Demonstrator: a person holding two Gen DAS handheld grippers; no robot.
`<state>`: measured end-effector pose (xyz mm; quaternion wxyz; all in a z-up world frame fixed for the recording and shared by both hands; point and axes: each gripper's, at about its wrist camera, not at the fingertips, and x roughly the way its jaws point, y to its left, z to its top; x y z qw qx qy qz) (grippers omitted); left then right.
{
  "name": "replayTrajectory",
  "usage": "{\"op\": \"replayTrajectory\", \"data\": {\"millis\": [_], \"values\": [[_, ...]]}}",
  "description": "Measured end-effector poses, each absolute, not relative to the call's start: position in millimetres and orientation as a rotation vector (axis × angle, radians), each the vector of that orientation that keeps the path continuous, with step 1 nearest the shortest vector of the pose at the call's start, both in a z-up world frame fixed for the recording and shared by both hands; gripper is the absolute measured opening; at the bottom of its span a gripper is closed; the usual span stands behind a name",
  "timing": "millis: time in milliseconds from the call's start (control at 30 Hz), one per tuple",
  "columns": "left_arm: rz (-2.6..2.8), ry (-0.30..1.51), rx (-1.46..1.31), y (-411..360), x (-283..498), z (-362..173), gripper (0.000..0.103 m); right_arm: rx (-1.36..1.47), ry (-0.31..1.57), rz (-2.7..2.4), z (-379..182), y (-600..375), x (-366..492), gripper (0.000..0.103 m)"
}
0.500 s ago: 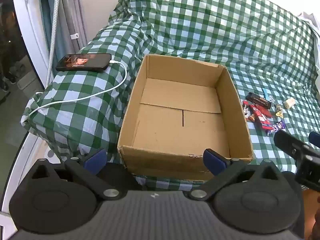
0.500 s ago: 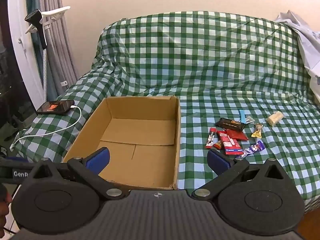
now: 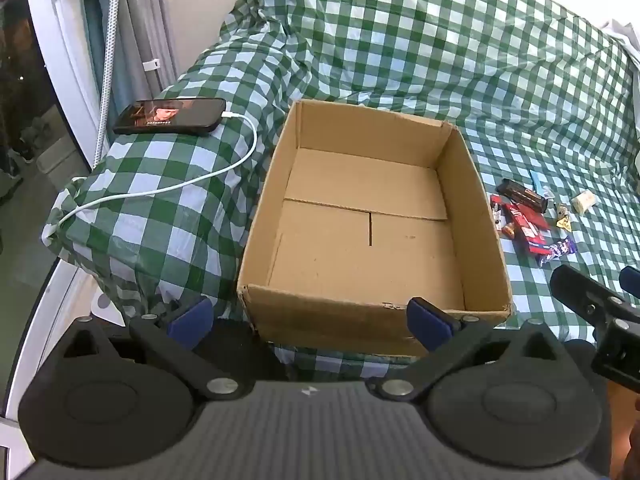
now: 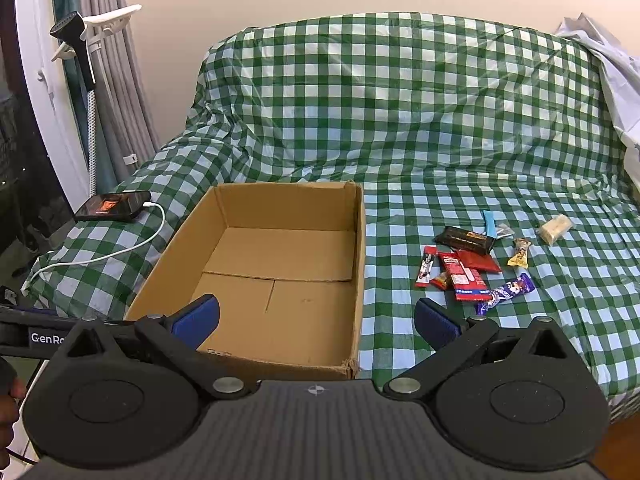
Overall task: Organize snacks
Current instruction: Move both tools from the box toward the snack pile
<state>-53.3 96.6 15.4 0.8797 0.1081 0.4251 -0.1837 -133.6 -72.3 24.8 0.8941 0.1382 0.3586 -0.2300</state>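
Note:
An open, empty cardboard box sits on the green checked cover. To its right lies a cluster of snacks: a black bar, red wrappers, a purple packet, a small yellow sweet and a pale wrapped piece. My left gripper is open and empty, in front of the box's near wall. My right gripper is open and empty, near the box's near right corner, short of the snacks.
A phone with a white charging cable lies on the covered arm left of the box. Curtains and a garment steamer stand at the far left. The right gripper's finger shows at the left view's right edge.
Both views have shifted only slightly. Nothing was taken hold of or let go.

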Motion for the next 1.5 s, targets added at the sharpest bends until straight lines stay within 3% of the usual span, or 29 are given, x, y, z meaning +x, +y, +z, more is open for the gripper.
{"op": "replayTrajectory", "data": {"millis": [400, 667, 967, 1500], "values": [[-0.381, 0.89, 0.233, 94.8, -52.8, 16.1, 0.103, 0.281, 0.769, -0.498, 28.1, -71.2, -135.2, 0.103], [-0.38, 0.893, 0.236, 93.4, -54.9, 17.4, 0.103, 0.287, 0.937, -0.683, 48.8, -48.8, -127.4, 0.103], [-0.367, 0.902, 0.256, 88.3, -57.4, 16.1, 0.103, 0.226, 0.783, -0.566, 26.6, -69.2, -145.9, 0.103], [-0.384, 0.905, 0.318, 62.7, -60.9, 14.5, 0.103, 0.322, 0.767, -0.606, 23.4, -101.2, -160.0, 0.103]]}}
